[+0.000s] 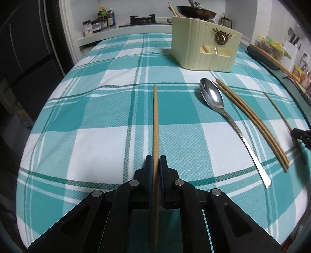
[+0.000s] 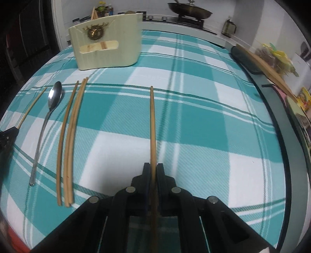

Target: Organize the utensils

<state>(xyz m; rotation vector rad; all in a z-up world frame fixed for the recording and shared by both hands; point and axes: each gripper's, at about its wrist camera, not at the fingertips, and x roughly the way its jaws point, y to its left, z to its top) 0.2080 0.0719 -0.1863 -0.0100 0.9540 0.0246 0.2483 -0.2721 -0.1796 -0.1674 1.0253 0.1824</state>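
Observation:
My left gripper [image 1: 156, 158] is shut on a wooden chopstick [image 1: 155, 120] that points forward over the checked cloth. My right gripper [image 2: 153, 166] is shut on another chopstick [image 2: 152, 124], also pointing forward. A cream utensil holder [image 1: 204, 46] stands at the far side of the table; it also shows in the right wrist view [image 2: 107, 42]. A steel spoon [image 1: 213, 97] and several loose chopsticks [image 1: 252, 118] lie on the cloth between the two grippers. In the right wrist view the spoon [image 2: 50, 109] lies left of those chopsticks [image 2: 72, 136].
The table carries a teal and white checked cloth [image 1: 97, 116]. A stove with a pan [image 1: 196, 11] and bottles [image 1: 105, 17] stands behind it. A dark tray with a long wooden utensil [image 2: 258, 58] sits at the table's right edge.

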